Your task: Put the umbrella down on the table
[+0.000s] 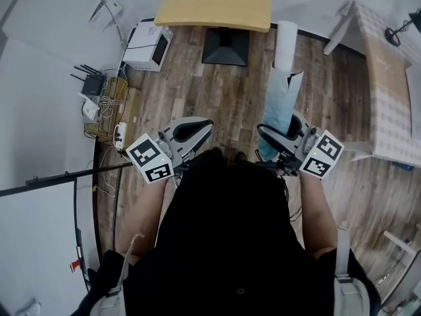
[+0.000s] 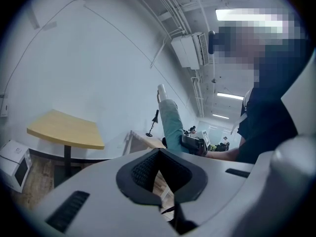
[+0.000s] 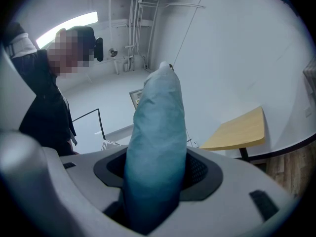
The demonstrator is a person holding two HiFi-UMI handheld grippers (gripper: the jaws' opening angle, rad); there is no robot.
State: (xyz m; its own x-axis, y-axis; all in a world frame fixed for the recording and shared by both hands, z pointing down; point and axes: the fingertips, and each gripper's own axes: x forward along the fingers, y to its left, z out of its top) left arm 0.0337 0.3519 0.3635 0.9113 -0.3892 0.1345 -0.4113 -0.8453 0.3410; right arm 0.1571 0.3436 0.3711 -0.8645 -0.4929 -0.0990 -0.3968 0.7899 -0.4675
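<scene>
Jutting from the right tongs (image 3: 154,191) is the umbrella (image 3: 155,122).

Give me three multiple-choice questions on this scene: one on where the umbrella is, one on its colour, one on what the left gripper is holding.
1. Where is the umbrella?
A. On the yellow table
B. In the right gripper
C. Lying on the floor

2. What colour is the umbrella?
A. Red
B. Black
C. Light blue-green

3. What does the left gripper hold?
A. Nothing
B. The umbrella
C. A cup

Answers:
1 B: the right gripper's jaws close round the umbrella, which stands up out of them.
2 C: its fabric shows light blue-green in all three views.
3 A: only the floor shows through the gap between the left gripper's pads.
</scene>
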